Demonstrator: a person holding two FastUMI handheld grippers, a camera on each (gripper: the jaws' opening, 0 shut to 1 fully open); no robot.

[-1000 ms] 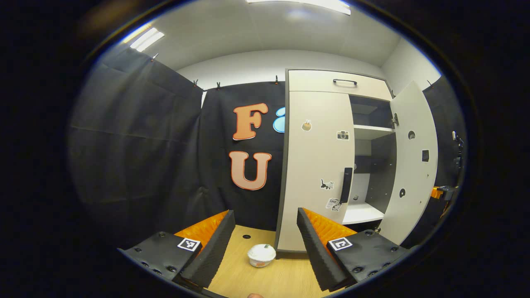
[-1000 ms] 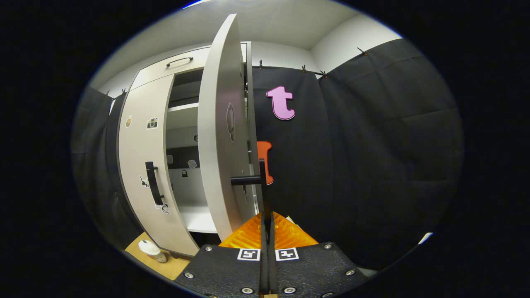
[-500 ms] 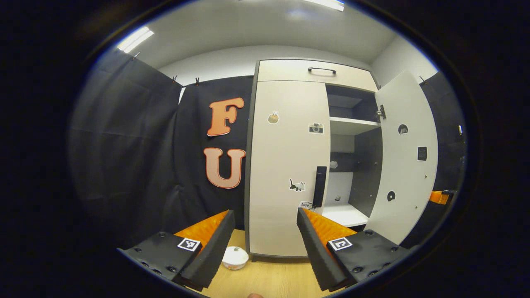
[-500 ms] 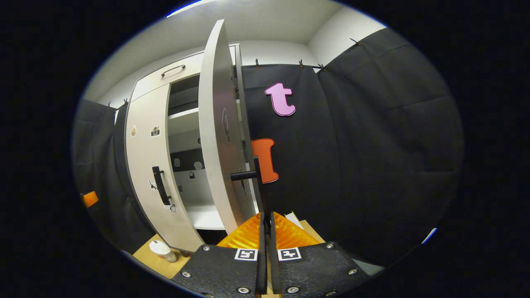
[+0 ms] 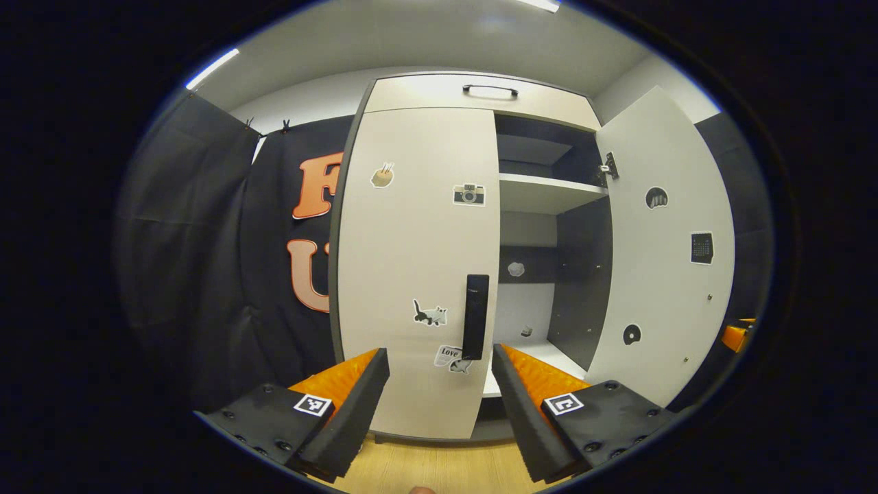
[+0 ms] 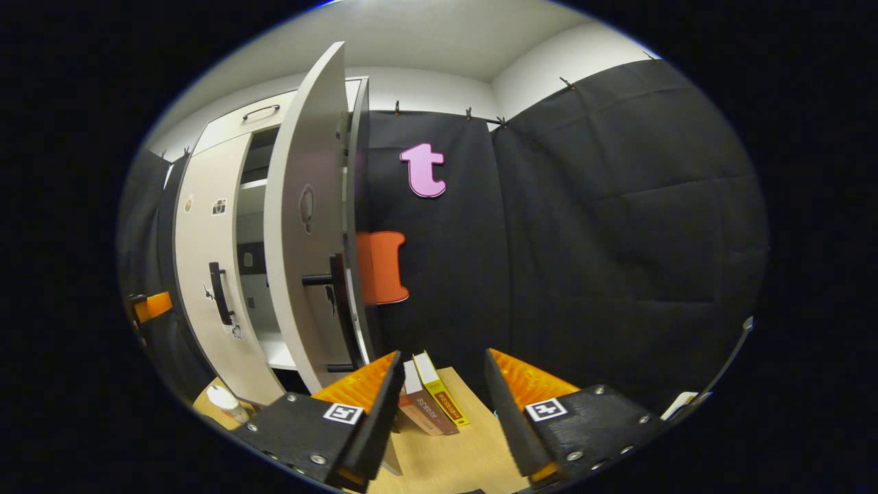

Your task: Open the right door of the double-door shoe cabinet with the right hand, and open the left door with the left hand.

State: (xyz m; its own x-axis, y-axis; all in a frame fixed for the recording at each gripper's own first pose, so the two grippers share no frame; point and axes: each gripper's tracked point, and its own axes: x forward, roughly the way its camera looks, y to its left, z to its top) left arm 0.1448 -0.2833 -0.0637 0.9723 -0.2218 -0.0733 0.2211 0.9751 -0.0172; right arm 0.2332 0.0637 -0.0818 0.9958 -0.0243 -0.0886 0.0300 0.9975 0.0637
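1. Left hand-held gripper (image 5: 440,384): released, fingers spread wide, nothing between them; held low in front of the shoe cabinet (image 5: 439,92), apart from it.
2. Left door (image 5: 418,261): closed, flush with the cabinet front. Black vertical handle (image 5: 475,317) near its right edge, just above and between the left fingers in the left gripper view, not touched.
3. Stickers on the left door: cat (image 5: 430,313), camera (image 5: 468,195), one more near the top left, one at the handle's foot.
4. Right door (image 5: 662,254): swung wide open, inner face with small dark stickers towards the left camera. White shelves (image 5: 549,193) and dark back panel visible inside.
5. Right hand-held gripper (image 6: 439,401): released, fingers apart, empty; off to the right of the open door, clear of its handle (image 6: 328,279).
6. Right gripper view: right door (image 6: 302,226) seen nearly edge-on, left door (image 6: 206,267) and its handle (image 6: 218,293) beyond.
7. On the desk (image 6: 466,460): two books (image 6: 431,396) standing between the right fingers' line of sight and the cabinet side; small white cup (image 6: 226,403) near the cabinet's front foot.
8. Orange part of the other gripper at the far left edge (image 6: 151,305) of the right gripper view, and at the right edge (image 5: 737,335) of the left gripper view.
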